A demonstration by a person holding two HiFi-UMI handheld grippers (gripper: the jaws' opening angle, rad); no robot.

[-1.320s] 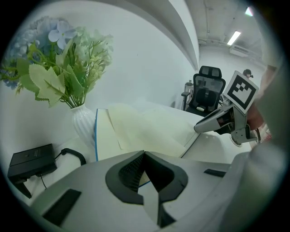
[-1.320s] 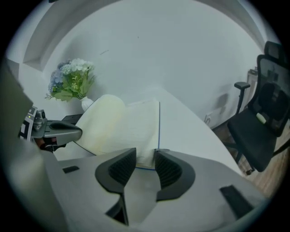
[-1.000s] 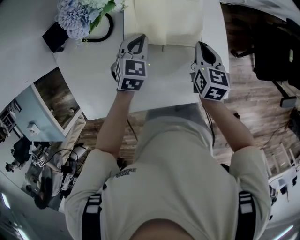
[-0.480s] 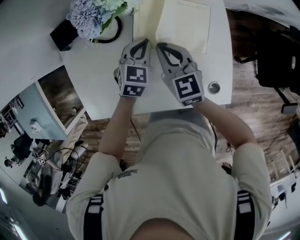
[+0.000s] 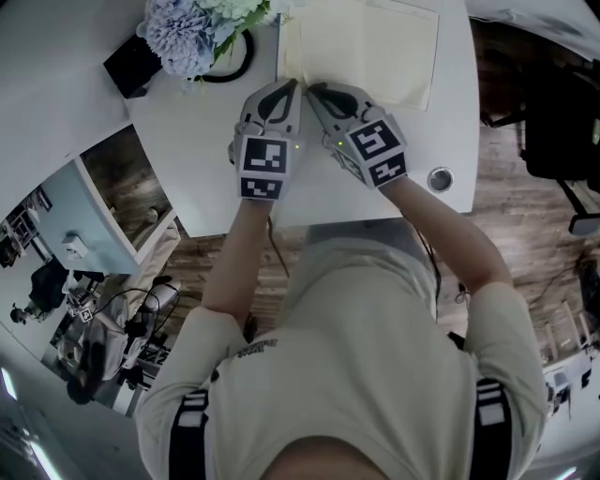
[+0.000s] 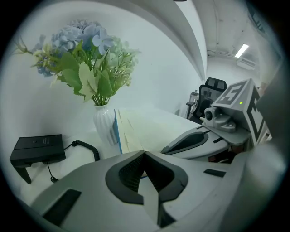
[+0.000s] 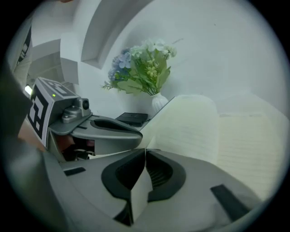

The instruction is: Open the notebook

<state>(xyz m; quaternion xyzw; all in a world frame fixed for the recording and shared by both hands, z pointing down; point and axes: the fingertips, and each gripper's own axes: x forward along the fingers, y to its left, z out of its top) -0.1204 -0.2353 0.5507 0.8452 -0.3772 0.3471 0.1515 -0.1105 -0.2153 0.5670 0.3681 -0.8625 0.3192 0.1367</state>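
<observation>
**Notebook lying open on a white table, both grippers at its near left corner**

A white table (image 5: 206, 159) fills the upper half of the head view. The person's pale shirt (image 5: 366, 356) fills the lower half. The notebook (image 5: 375, 47) lies open at the far edge of the table, its cream lined pages facing up. A thin blue cover edge (image 6: 117, 131) shows along its left side in the left gripper view.

The two grippers are side by side, their tips nearly touching over the notebook's near left corner. Each carries a cube with square markers at its rear.

The left gripper (image 5: 292, 84) has its jaws pressed together at the tips, just at the blue edge. No view settles whether they nip any of the cover.

The right gripper (image 5: 312, 90) points in from the right. Its jaws have just eased apart a trifle but meet at the tips. There they pinch the near corner of a lifted page (image 7: 186, 127). This page arches up from the tips, and the flat right-hand page lies beyond it.

Left of the notebook stands a bunch of blue and white flowers (image 5: 187, 28) in a ribbed white vase (image 6: 105, 124), which is just beside the notebook's far left corner. A black box (image 5: 127, 67) sits further left. A black cable (image 5: 234, 66) loops on the table between box and vase. A small round cap (image 5: 439, 178) is set in the table near its right front corner, well apart from the notebook.
</observation>
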